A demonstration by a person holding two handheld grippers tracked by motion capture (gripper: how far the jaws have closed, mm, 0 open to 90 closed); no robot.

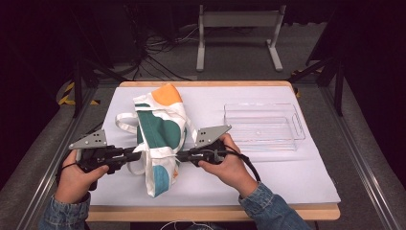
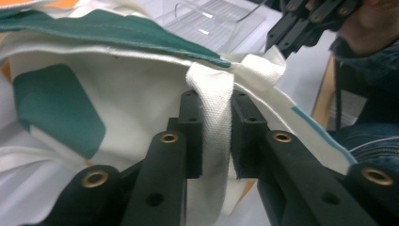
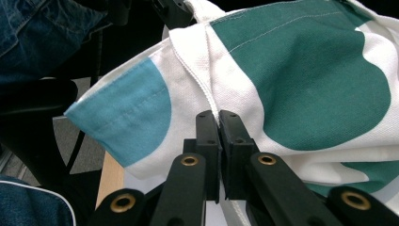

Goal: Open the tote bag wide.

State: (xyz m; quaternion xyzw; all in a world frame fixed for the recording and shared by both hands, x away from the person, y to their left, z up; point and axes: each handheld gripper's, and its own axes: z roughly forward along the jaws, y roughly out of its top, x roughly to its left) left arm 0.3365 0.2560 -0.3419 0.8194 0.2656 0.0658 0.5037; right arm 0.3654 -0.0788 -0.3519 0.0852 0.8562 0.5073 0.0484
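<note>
White paper sheet [image 1: 287, 177] covers a wooden table [image 1: 215, 213] in a dark room, with grey floor and loose cables [image 1: 158, 52] beyond the far edge.

Left gripper [image 1: 136, 154]: held level in the person's left hand [image 1: 76, 179], jaws pointing toward the table's middle. In the left gripper view its pads [image 2: 194, 136] press from both sides on a white webbing strap [image 2: 214, 122] of the tote bag [image 1: 160, 134]; the strap runs upright between them. The jaws are clamped on the strap.

Right gripper [image 1: 179, 155]: held level in the right hand [image 1: 230, 167], pointing at the left gripper from the other side of the bag. In the right gripper view its jaws stand nearly together, pinching the bag's cloth at a stitched seam [image 3: 197, 80] between a light blue patch and a green patch.

Tote bag: white cloth printed with green, orange and blue shapes, lying on the paper left of centre, its near part bunched and raised between the two grippers. A second handle loop [image 1: 125, 123] lies flat to its left.

Clear plastic tray [image 1: 263, 127]: sits on the paper to the right, well apart from the bag.

White stand [image 1: 238, 28]: on the floor behind the table.
</note>
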